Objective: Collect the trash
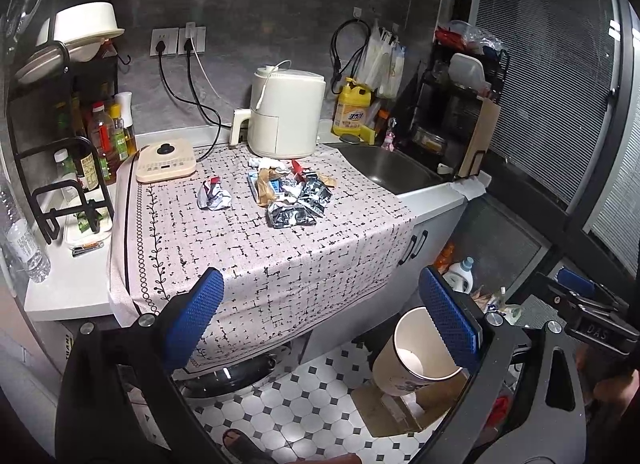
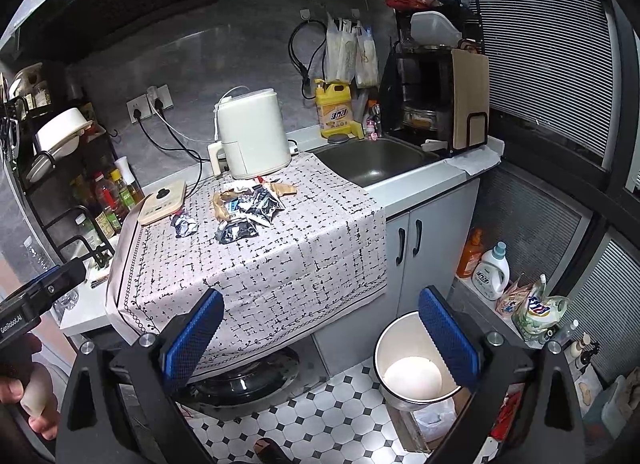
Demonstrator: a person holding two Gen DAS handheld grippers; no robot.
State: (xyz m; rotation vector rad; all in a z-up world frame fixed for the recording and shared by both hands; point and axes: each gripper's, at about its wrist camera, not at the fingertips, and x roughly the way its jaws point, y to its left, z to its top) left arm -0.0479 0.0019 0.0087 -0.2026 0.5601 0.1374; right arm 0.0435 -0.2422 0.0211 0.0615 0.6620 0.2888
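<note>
A heap of crumpled wrappers (image 1: 290, 193) (image 2: 248, 209), silver, brown and white, lies on the patterned cloth (image 1: 248, 248) (image 2: 256, 264) in front of a cream appliance. One separate crumpled wrapper (image 1: 214, 195) (image 2: 184, 224) lies to its left. A white bin (image 1: 416, 356) (image 2: 412, 364) stands on the floor, low at the right, and looks empty. My left gripper (image 1: 322, 324) is open, held back from the cloth's front edge, nothing between its blue pads. My right gripper (image 2: 320, 332) is open too, equally far from the trash, with the bin behind its right finger.
A cream appliance (image 1: 284, 111) and a flat cream device (image 1: 166, 161) sit at the back of the cloth. A sink (image 1: 390, 167) lies right, a bottle rack (image 1: 80, 151) left. Detergent bottles (image 2: 490, 270) stand on the floor. A sandalled foot (image 1: 244, 444) shows on the tiles.
</note>
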